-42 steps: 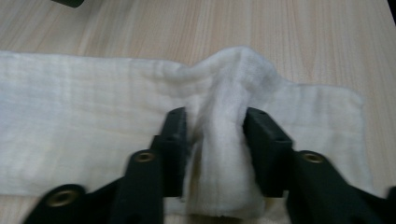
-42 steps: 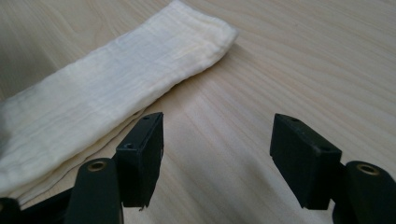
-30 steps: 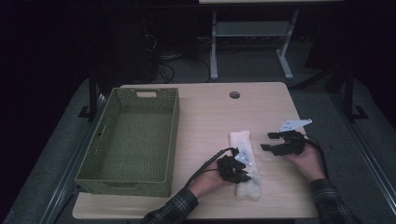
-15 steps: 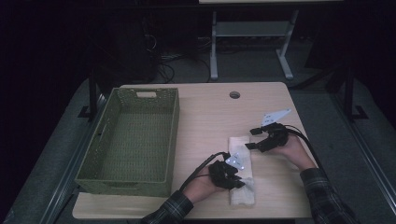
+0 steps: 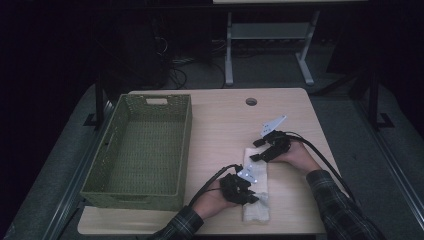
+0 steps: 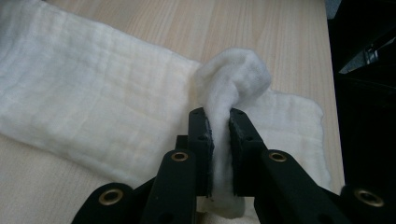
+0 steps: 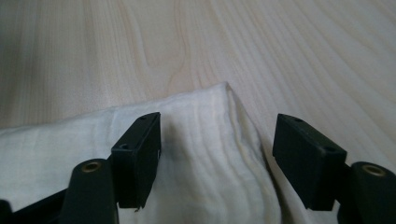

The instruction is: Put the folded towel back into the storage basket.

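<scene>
A folded white cloth (image 5: 256, 200) lies lengthwise on the wooden table (image 5: 220, 125), between the two hands. My left gripper (image 5: 248, 195) sits over the cloth's near part, shut on a pinched-up fold of the cloth (image 6: 233, 79) that bulges above the jaws (image 6: 219, 135). My right gripper (image 5: 258, 150) is at the cloth's far end, open, its jaws straddling a corner of the cloth (image 7: 219, 107) low over the table.
A green woven basket (image 5: 142, 150), empty, stands on the left half of the table. A round cable hole (image 5: 251, 101) is near the far edge. Beyond the table are a white stand's legs (image 5: 270, 45) and a dark floor.
My right gripper has moved left and nearer, from beside the cloth to its far corner. My left gripper has stayed over the cloth's near part.
</scene>
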A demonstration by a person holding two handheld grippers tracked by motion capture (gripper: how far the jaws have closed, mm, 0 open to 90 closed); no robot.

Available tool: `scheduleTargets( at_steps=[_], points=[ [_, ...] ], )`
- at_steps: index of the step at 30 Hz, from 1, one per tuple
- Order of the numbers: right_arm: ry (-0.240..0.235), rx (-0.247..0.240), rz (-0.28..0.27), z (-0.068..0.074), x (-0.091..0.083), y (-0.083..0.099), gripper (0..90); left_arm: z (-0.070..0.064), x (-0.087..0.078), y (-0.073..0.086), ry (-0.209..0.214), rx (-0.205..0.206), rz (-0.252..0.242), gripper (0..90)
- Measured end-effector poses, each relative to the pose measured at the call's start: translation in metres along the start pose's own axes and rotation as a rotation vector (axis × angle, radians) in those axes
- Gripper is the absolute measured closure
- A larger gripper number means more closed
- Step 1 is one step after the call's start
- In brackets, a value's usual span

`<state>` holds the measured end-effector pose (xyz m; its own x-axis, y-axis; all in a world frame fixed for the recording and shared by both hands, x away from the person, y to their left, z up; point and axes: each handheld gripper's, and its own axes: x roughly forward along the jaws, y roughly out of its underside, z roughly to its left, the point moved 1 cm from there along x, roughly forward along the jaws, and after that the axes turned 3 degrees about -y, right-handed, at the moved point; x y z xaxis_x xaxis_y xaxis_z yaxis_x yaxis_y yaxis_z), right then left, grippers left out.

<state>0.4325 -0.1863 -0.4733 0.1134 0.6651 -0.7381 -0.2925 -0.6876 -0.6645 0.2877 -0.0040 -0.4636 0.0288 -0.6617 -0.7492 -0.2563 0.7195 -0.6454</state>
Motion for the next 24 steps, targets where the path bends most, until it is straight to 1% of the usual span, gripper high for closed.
scheduleTargets(
  at_steps=[2, 4, 6, 10, 13, 14, 15, 18, 20, 21, 24],
  points=[
    [-0.001, 0.0, 0.012, 0.0005, 0.0034, 0.0011, 33.6, 0.0002, 0.0002, 0.0001, 0.0, -0.003, 0.0, 80.5],
    [-0.011, -0.004, -0.001, 0.0016, 0.0037, 0.0013, 36.3, 0.0002, 0.0006, 0.0002, 0.0, -0.005, 0.002, 80.5],
    [0.005, -0.037, 0.012, 0.003, 0.0036, 0.0014, 38.6, 0.0003, 0.0009, 0.0003, 0.0, -0.006, 0.003, 80.6],
    [0.004, -0.04, 0.015, 0.0058, 0.0027, 0.0021, 41.3, 0.0003, 0.0009, 0.0003, 0.001, -0.007, 0.004, 80.6],
    [-0.01, -0.042, 0.019, 0.0072, 0.002, 0.0018, 49.7, 0.0008, 0.0009, 0.0003, 0.002, -0.01, 0.004, 80.6],
    [-0.023, -0.057, 0.018, 0.007, 0.0018, 0.0015, 54.9, 0.0009, 0.001, 0.0004, 0.003, -0.011, 0.004, 80.7],
    [-0.038, -0.051, 0.019, 0.0079, 0.0013, 0.0013, 61.1, 0.0014, 0.001, 0.0005, 0.004, -0.011, 0.004, 80.7],
    [-0.069, -0.042, 0.023, 0.0081, 0.0009, 0.0015, 73.6, 0.0024, 0.0015, 0.0007, 0.01, -0.013, 0.004, 80.8],
    [-0.079, -0.049, 0.022, 0.0074, 0.0015, 0.0019, 77.8, 0.0028, 0.0017, 0.0009, 0.013, -0.02, -0.003, 80.9],
    [-0.083, -0.041, 0.023, 0.0079, 0.0015, 0.0017, 79.1, 0.0028, 0.0013, 0.0008, 0.013, -0.02, -0.001, 80.9],
    [-0.08, -0.043, 0.026, 0.0088, 0.0012, 0.001, 80.7, 0.0033, -0.0003, 0.0002, 0.018, -0.021, -0.005, 81.2]
  ],
)
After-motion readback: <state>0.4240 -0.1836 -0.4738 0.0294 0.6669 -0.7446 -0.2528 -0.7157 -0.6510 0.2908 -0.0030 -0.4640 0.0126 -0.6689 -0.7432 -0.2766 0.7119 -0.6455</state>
